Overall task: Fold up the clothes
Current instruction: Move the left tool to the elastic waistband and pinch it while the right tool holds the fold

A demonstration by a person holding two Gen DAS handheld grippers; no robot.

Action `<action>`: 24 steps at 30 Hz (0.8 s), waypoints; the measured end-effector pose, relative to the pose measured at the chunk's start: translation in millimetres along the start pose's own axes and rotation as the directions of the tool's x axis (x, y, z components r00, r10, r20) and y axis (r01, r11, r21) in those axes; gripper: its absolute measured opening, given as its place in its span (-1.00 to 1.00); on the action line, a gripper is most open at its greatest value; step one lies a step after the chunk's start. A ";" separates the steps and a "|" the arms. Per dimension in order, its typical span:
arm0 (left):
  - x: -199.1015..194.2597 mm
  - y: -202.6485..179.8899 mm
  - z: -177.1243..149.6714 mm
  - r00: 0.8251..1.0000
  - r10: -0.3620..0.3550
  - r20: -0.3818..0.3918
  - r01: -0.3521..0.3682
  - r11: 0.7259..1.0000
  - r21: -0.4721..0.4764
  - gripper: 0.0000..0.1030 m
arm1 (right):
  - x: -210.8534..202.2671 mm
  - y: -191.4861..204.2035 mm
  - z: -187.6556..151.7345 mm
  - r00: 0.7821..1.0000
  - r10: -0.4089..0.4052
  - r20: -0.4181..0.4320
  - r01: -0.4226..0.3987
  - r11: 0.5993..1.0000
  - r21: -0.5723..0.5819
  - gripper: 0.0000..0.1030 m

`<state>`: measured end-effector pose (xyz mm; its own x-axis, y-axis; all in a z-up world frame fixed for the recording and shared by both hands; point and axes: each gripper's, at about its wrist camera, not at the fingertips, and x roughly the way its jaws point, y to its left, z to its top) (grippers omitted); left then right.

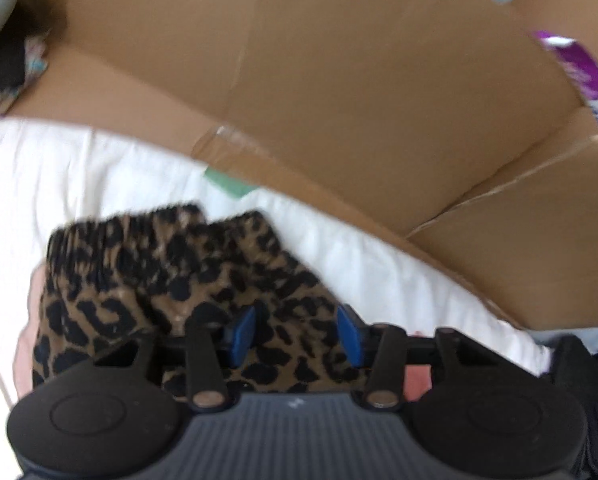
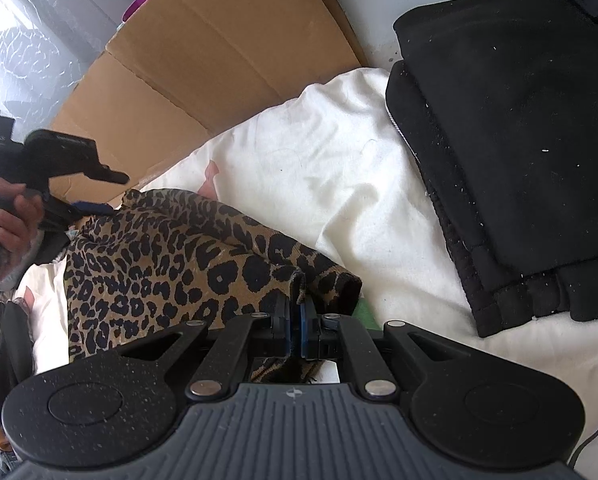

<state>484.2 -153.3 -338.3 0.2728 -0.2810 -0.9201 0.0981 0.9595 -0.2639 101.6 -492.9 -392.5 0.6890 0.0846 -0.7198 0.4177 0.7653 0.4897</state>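
A leopard-print garment (image 2: 171,256) lies bunched on a white sheet (image 2: 319,168). My right gripper (image 2: 295,320) is shut on a fold of its near edge. In the left wrist view the same garment (image 1: 171,272) shows its ribbed band at the far side. My left gripper (image 1: 297,330) hovers over it with its blue pads apart, holding nothing. The left gripper also shows in the right wrist view (image 2: 87,208), held by a hand at the garment's far left end.
A flattened cardboard box (image 1: 339,100) leans behind the sheet; it also shows in the right wrist view (image 2: 187,64). A stack of folded black clothes (image 2: 507,140) sits on the sheet to the right. A small green item (image 1: 227,184) lies by the box edge.
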 end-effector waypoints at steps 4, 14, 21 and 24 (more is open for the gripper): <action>9.7 21.2 -4.8 1.000 -0.014 -0.003 0.014 0.997 -0.081 -0.10 | 0.8 -0.7 0.4 1.000 0.000 -0.008 0.000 1.000 -0.014 -0.95; 21.3 27.5 -3.1 1.000 0.015 -0.008 -0.016 0.989 -0.147 -0.34 | 3.1 -0.1 -0.1 1.000 -0.009 -0.018 0.008 0.999 -0.045 -0.95; 25.3 31.6 -2.5 0.999 0.040 -0.017 -0.043 0.976 -0.212 -0.57 | 4.4 1.5 0.0 1.000 -0.015 -0.020 0.014 0.998 -0.057 -0.95; 20.9 38.4 -3.8 1.000 0.026 -0.013 -0.029 0.966 -0.257 -0.87 | 4.3 1.3 -0.7 1.000 -0.017 -0.015 0.016 0.999 -0.048 -0.95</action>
<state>490.1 -122.2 -368.8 0.2625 -0.2557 -0.9304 -0.1588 0.9397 -0.3030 104.7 -491.1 -395.3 0.6728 0.0814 -0.7353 0.3997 0.7964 0.4539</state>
